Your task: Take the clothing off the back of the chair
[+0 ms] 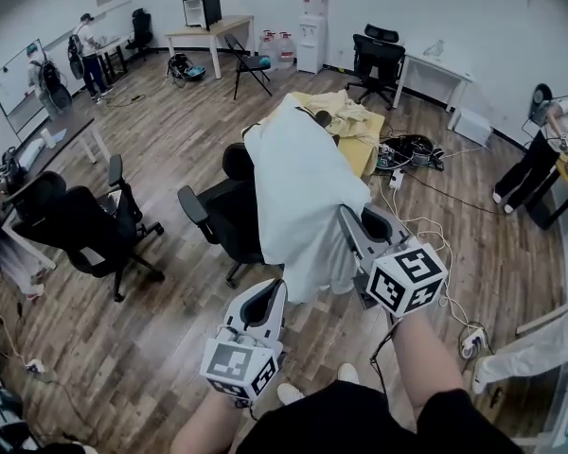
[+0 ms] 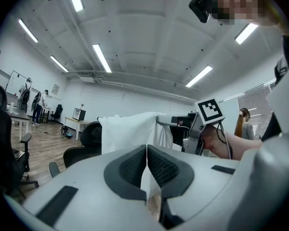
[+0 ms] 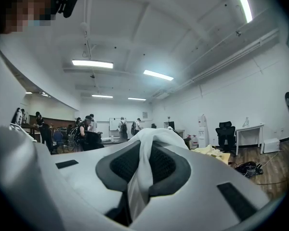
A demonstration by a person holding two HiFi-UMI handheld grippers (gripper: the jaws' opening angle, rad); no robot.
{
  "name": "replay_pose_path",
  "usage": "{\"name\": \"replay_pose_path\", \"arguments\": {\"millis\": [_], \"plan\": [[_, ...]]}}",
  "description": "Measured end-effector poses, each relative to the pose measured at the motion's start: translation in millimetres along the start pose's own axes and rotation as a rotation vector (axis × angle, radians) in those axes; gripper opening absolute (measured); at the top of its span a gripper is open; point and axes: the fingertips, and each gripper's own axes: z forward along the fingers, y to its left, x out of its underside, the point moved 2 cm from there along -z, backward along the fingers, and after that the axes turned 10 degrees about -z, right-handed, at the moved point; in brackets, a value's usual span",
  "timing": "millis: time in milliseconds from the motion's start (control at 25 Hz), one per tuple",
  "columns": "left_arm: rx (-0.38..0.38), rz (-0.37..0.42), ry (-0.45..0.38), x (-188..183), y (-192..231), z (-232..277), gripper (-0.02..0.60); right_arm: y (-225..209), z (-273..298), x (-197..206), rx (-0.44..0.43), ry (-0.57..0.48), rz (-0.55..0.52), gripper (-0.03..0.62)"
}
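The left gripper [image 1: 270, 296] is pinching a thin edge of the white garment [image 1: 298, 192] between jaws that are pressing almost flat together. The right gripper [image 1: 348, 218], a little further out and higher, is clamping a thicker fold of the same cloth, which is bulging up over its pads. Both tools are therefore holding the clothing, so the grasp looks done.

The removal itself seems to be only partly under way. The garment is stretching as a broad sheet from the two grippers up and over the back of the black office chair [image 1: 218, 211]. Its far end appears to be resting on the chair back and headrest, though the cloth is hiding the exact contact. What is remaining, by this reading, is lifting and drawing the cloth clear of the backrest, and the draped far edge could be catching on the headrest.

As for containers, none is sitting near the chair. Just beyond it, a yellow-topped table [image 1: 364, 154] is carrying a heap of pale cloth [image 1: 346, 116] — loose, not in any bin. Far off by the wall, large water bottles [image 1: 275, 45] are standing beside a white dispenser [image 1: 311, 28]; how full they are is too small to tell.
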Motion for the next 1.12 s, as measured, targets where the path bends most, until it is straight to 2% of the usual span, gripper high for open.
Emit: {"name": "replay_pose_path", "arguments": {"millis": [440,840,1120], "plan": [[0.001,-0.001,0.001,22,-86,27,0.02,-36,-84,8,-0.06,-0.003,-0.011,0.058],[-0.075,-0.014,0.013,62,-171,16,0.02,-56,-182,59,-0.133,0.078,0.015,0.058],[-0.13,-0.014,0.021,92,-226,-8,0.02,-55,-256,84,-0.172,0.088,0.052,0.058]]}}
